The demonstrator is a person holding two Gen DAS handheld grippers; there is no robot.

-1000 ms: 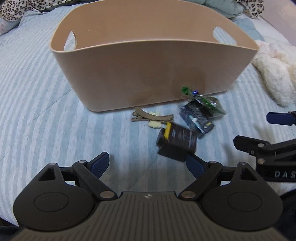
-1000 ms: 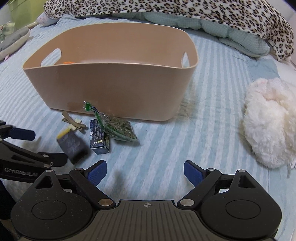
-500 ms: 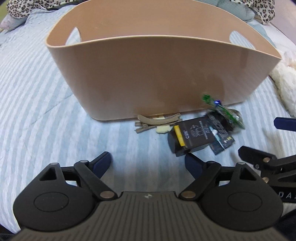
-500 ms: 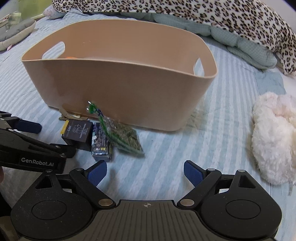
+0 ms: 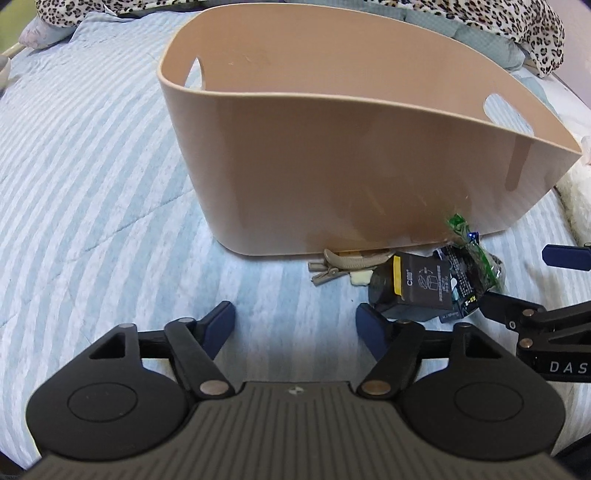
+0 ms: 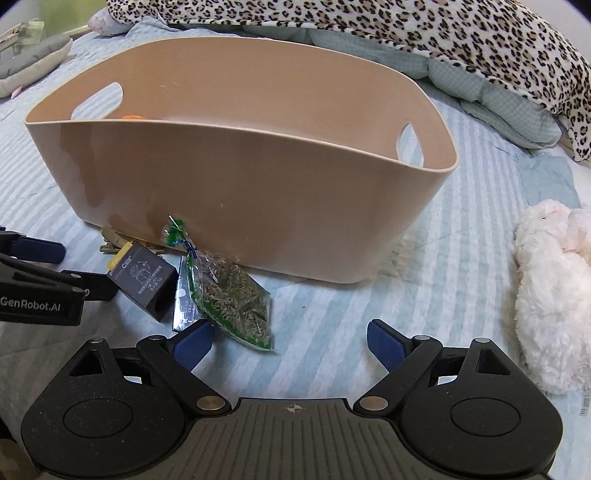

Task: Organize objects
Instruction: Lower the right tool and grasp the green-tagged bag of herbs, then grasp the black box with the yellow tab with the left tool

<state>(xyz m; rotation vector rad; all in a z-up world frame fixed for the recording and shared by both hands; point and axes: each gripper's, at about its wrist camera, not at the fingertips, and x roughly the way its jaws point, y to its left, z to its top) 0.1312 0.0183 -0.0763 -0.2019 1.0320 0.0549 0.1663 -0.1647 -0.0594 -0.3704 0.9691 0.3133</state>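
Note:
A beige plastic basket [image 5: 332, 177] with handle holes stands on the striped bed; it also shows in the right wrist view [image 6: 236, 192]. In front of it lie a tan hair clip [image 5: 347, 263], a black box with a yellow edge [image 5: 413, 286], a dark packet [image 6: 184, 299] and a clear bag of green bits [image 6: 232, 299]. My left gripper [image 5: 295, 321] is open and empty, low over the bed, its right finger close to the black box [image 6: 142, 278]. My right gripper [image 6: 288, 345] is open and empty, its left finger beside the bag. Something orange [image 6: 135, 117] shows inside the basket.
A white plush toy [image 6: 550, 295] lies on the bed to the right. A leopard-print blanket [image 6: 406, 33] and green pillows [image 6: 491, 99] lie behind the basket. A grey cushion [image 6: 29, 62] is at the far left.
Both grippers moved closer to the basket and the small items. The black box shifted toward the basket and now lies with its printed face up.

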